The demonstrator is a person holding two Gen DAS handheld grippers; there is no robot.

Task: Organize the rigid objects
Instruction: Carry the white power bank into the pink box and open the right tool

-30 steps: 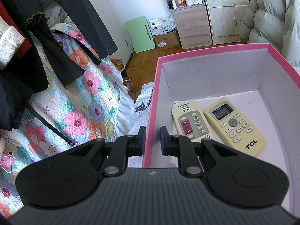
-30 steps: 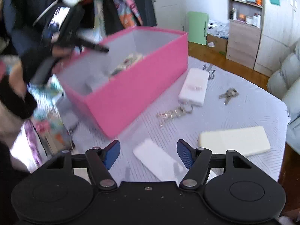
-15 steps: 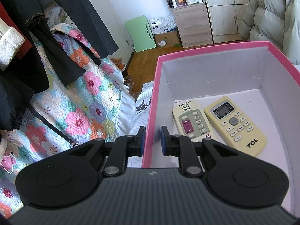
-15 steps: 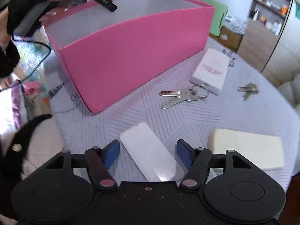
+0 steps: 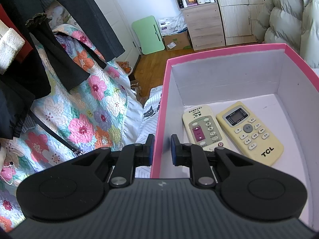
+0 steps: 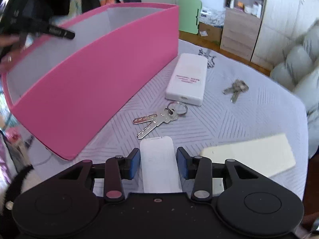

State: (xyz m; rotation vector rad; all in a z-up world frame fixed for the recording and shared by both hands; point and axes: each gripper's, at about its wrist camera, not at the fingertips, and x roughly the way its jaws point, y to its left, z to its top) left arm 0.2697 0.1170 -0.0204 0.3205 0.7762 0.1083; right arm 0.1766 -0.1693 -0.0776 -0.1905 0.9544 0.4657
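Note:
My left gripper is shut on the left wall of the pink box. Inside the box lie two remotes: a cream one with a purple button and a yellow TCL one. In the right wrist view the pink box stands on the grey table. My right gripper is open, its fingers on either side of a white remote lying face down, with small gaps on both sides. A pair of keys on a ring lies just beyond it.
A white case lies by the box's right end. A second key bunch lies further right. A cream flat block lies to the right of my right gripper. A floral quilt hangs left of the box.
My right gripper has moved forward over the white remote and its fingers have narrowed around it. The left gripper has held still on the box wall.

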